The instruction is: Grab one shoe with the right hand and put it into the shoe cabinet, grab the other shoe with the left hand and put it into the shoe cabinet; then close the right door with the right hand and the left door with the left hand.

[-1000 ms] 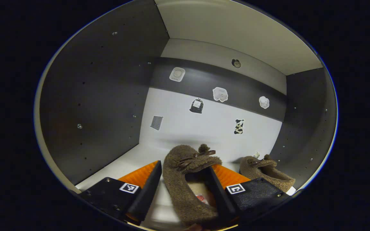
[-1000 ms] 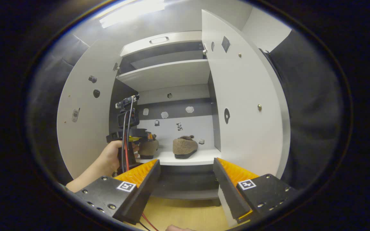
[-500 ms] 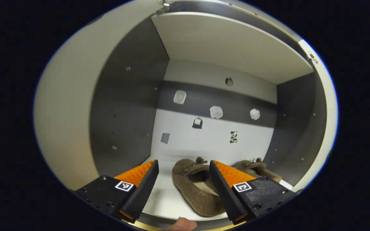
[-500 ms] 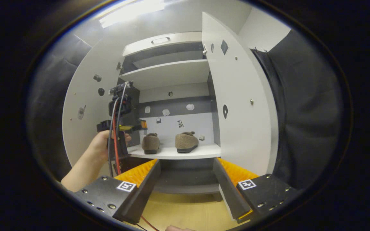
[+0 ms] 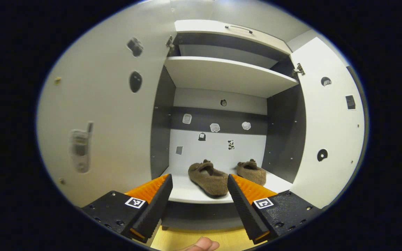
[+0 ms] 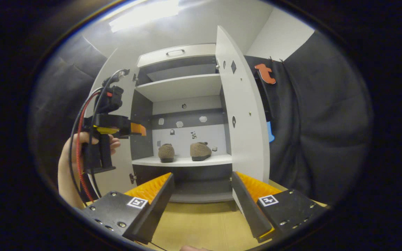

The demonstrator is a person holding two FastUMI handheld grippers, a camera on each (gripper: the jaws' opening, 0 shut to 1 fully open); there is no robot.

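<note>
Left tongs (image 5: 198, 195): wide apart, holding nothing. They sit in front of the shoe cabinet (image 5: 234, 75), a little way out from it. In the right gripper view these same tongs (image 6: 136, 129) are up in the air near the left door, held by a hand (image 6: 79, 146), with red and black wires hanging from them.

Right tongs (image 6: 202, 193): wide apart, holding nothing. They hang low over the wooden floor (image 6: 201, 226), farther from the cabinet than the left tongs.

Left shoe (image 5: 208, 177): brown and fuzzy. It lies on the white shelf (image 5: 187, 190) inside the cabinet, toe pointing to the far wall. In the right gripper view it (image 6: 166, 152) is the shoe on the left.

Right shoe (image 5: 252, 171): brown and fuzzy too. It lies on the same shelf, just beside the first shoe, not touching it. In the right gripper view it (image 6: 200, 151) is the shoe on the right.

Left door (image 5: 110, 115): white, swung wide open, with small dark stickers on its inner side.

Right door (image 5: 330, 129): white, swung wide open too. In the right gripper view it (image 6: 246, 118) stands edge-on to the right of the shoes.

Back wall of cabinet (image 5: 218, 146): grey and white, with small stickers on it.

Upper shelf (image 5: 229, 75): white, above the shoes.
</note>
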